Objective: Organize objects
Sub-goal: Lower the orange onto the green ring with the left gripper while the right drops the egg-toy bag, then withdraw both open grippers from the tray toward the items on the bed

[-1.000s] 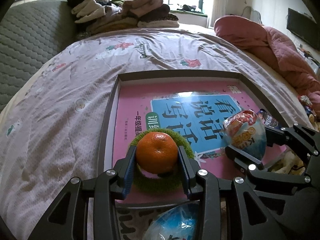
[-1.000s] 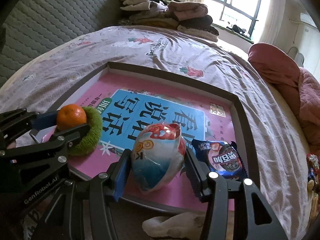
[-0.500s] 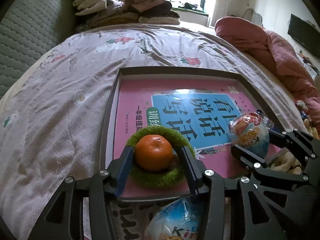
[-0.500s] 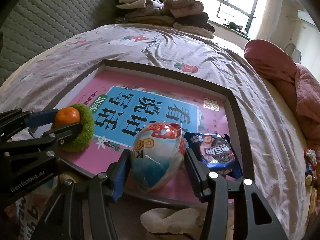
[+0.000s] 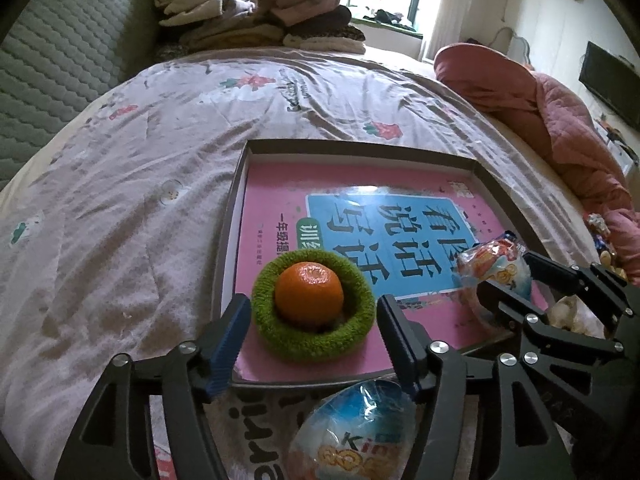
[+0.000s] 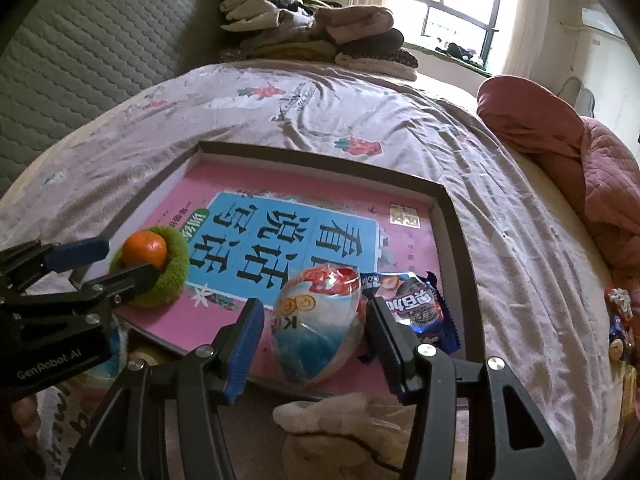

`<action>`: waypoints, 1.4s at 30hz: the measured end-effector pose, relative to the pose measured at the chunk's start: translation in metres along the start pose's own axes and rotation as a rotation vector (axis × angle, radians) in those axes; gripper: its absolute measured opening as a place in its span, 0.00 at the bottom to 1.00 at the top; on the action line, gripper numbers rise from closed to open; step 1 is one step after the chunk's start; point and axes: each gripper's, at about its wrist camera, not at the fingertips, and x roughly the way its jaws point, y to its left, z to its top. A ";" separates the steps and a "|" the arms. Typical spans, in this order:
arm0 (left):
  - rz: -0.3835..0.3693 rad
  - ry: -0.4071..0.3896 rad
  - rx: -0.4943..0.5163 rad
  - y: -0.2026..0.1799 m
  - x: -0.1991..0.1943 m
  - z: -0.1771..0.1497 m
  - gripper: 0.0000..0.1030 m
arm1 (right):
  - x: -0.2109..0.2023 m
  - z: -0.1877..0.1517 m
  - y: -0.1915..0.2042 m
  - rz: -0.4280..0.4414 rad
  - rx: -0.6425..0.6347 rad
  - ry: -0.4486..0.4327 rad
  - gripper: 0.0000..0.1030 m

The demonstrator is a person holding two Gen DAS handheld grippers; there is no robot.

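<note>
We are opening the left gripper point(image 5: 312, 320) off the orange point(image 5: 309, 294), now sitting in its green ring point(image 5: 280, 340) inside the tray point(image 5: 360, 148). Our right gripper point(image 6: 314, 320) is still clasping the wrapped egg point(image 6: 316, 320), waiting to be released.

Tray point(image 5: 496, 188): matt grey card rim, lined with a glossy pink and blue paper book cover point(image 5: 360, 216). At its near left corner, a fuzzy green knitted ring point(image 5: 312, 340) holds a dimpled, slightly shiny orange point(image 5: 309, 294); at the near right, a crinkly glossy plastic egg wrapper point(image 6: 316, 320) and foil biscuit packet point(image 6: 416, 304). Bedsheet point(image 5: 140, 200): soft, creased printed cloth.
</note>
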 end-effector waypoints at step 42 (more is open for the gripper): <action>0.051 -0.129 0.031 -0.014 -0.109 -0.026 0.69 | -0.132 -0.013 -0.007 0.043 0.015 -0.211 0.57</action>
